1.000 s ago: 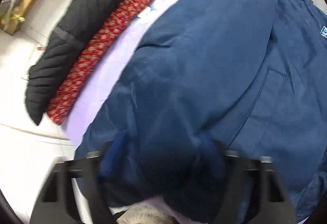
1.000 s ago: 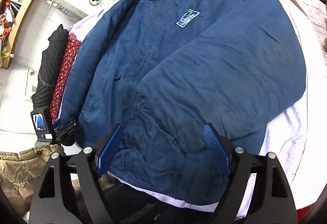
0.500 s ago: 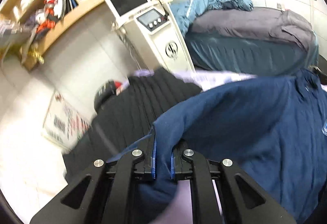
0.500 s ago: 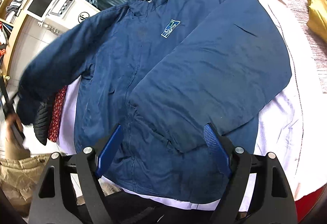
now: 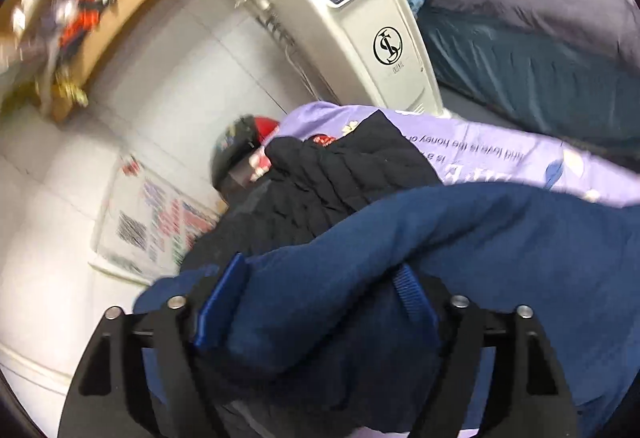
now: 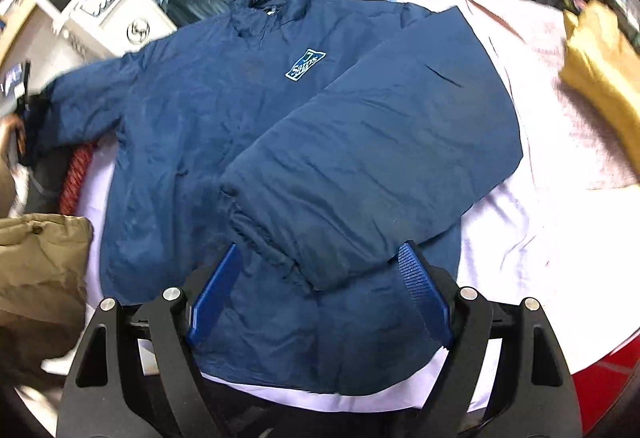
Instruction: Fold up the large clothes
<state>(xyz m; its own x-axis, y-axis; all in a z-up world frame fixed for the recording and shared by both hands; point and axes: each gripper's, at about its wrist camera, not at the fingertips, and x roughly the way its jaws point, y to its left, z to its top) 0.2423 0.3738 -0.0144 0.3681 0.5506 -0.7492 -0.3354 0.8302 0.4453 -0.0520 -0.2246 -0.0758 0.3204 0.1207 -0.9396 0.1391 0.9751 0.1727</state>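
A navy padded jacket (image 6: 192, 126) with a light-blue chest badge lies front-up on a lilac sheet (image 6: 520, 238). One sleeve (image 6: 380, 142) is folded across the body. Its cuff lies just beyond my right gripper (image 6: 320, 278), which hovers open over the hem with nothing between its fingers. The other sleeve (image 6: 80, 98) stretches out to the left, where a hand (image 6: 12, 126) shows at the frame edge. In the left wrist view that sleeve's end (image 5: 440, 238) lies bunched between the opening jaws of my left gripper (image 5: 316, 290). The pads stand apart beside the fabric.
A black quilted garment (image 5: 332, 178) and a red patterned cloth (image 6: 76, 174) lie at the sheet's left edge. A white machine with a screen (image 5: 360, 18) stands behind, beside grey and teal bedding (image 5: 540, 38). A tan garment (image 6: 40, 258) lies lower left, a yellow one (image 6: 600, 78) at right.
My left gripper shut on the sleeve's end, lifted it and carried it out to the left, and its jaws now stand apart. The sleeve is stretched sideways. The right gripper barely moved.
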